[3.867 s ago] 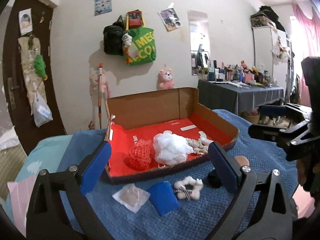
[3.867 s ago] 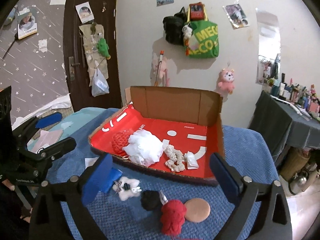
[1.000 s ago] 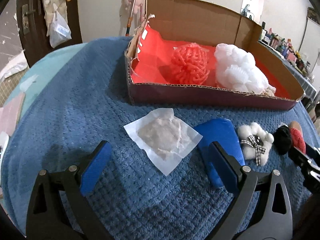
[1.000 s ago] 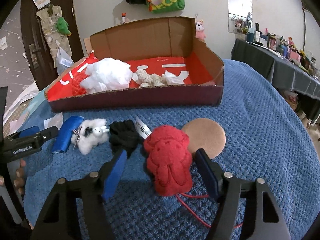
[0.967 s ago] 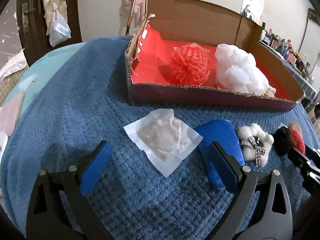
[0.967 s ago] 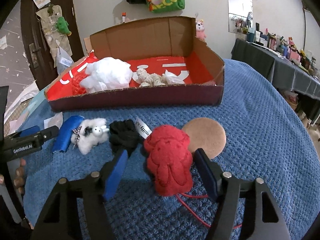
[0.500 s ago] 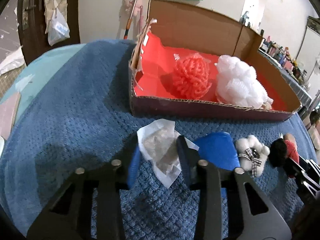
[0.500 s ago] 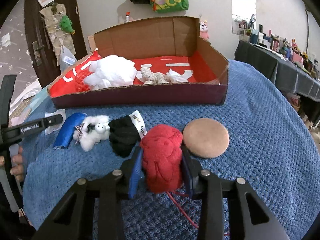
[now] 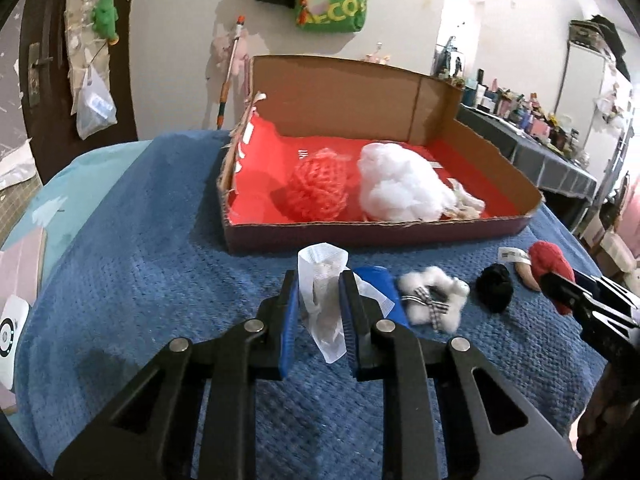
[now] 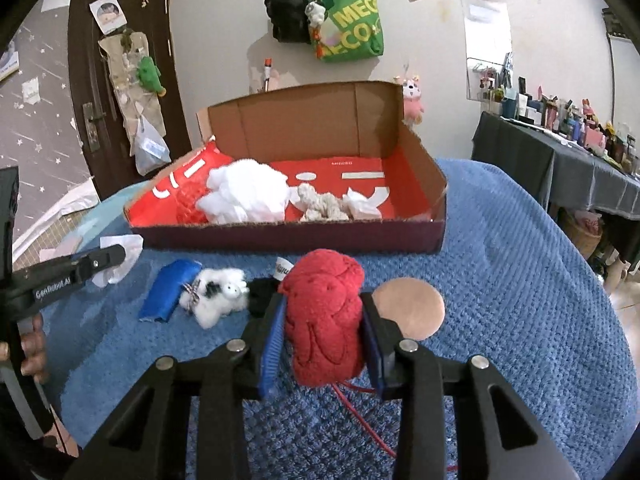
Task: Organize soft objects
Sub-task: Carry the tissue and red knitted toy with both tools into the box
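My left gripper [image 9: 319, 300] is shut on a white plastic-wrapped pad [image 9: 322, 280] and holds it above the blue blanket, in front of the cardboard box [image 9: 360, 236]. My right gripper [image 10: 322, 320] is shut on a red knitted yarn piece [image 10: 324, 316] lifted off the blanket. The box holds a coral mesh ball [image 9: 318, 192], a white mesh puff [image 9: 400, 188], a cream rope piece [image 10: 320, 202] and a crumpled white piece [image 10: 360, 206]. On the blanket lie a blue sponge [image 10: 168, 290], a white fluffy toy [image 10: 218, 296], a black knit piece [image 9: 494, 288] and a tan round pad [image 10: 412, 306].
The box [image 10: 288, 236] stands mid-blanket with a tall back flap. A dark table [image 10: 568, 176] with bottles stands at the right. A door [image 10: 120, 80] is at the left; bags [image 10: 344, 28] hang on the wall. A white device [image 9: 10, 334] lies at the far left.
Both grippers have closed: the left on the wrapped pad, the right on the red yarn piece. Both have since lifted their items off the blanket.
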`<state>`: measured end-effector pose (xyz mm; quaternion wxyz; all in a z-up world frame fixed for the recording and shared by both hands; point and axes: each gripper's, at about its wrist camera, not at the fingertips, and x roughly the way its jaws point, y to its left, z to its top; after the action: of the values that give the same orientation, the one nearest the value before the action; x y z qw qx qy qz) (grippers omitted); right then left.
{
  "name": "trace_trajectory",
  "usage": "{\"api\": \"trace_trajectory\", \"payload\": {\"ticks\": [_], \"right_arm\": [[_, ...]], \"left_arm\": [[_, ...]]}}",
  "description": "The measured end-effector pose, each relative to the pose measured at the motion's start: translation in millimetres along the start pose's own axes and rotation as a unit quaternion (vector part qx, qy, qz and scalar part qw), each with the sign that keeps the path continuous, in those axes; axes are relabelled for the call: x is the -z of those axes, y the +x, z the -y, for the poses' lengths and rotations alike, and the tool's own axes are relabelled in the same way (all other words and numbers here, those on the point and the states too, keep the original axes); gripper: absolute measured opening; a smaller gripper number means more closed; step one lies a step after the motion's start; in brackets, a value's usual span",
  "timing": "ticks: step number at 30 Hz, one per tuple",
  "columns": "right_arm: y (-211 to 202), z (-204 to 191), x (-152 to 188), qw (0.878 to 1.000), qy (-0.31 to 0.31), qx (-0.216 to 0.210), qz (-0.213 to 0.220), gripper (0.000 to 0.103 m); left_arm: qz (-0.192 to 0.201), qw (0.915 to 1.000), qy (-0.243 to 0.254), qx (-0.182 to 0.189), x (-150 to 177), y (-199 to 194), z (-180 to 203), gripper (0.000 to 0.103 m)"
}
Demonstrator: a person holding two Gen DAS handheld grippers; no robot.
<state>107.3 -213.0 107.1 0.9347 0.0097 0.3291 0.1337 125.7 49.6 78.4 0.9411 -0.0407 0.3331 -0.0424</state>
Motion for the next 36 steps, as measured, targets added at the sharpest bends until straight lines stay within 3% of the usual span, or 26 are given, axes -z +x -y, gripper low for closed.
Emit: {"api": "trace_trajectory", "payload": {"ticks": [14, 19, 29, 36], "right_arm": [[-5, 2, 1, 1.0, 0.005, -0.003, 0.002, 0.038], [-3, 2, -6, 1.0, 0.005, -0.008, 0.005, 0.038], [19, -1, -83, 0.998, -0.027, -0.017, 0.048, 0.038], [74, -2, -142, 0.998, -0.047, -0.047, 0.014, 0.038]], "left_arm": [[0.011, 0.9998, 0.015, 0.01, 2, -9, 9, 0.018], [0.026, 0.9991, 0.027, 0.018, -12, -10, 13, 0.018], [0.058, 0.9941, 0.077, 0.049, -91, 16, 20, 0.019], [0.043, 0.9931, 0.097, 0.049, -143, 58, 19, 0.018]]}}
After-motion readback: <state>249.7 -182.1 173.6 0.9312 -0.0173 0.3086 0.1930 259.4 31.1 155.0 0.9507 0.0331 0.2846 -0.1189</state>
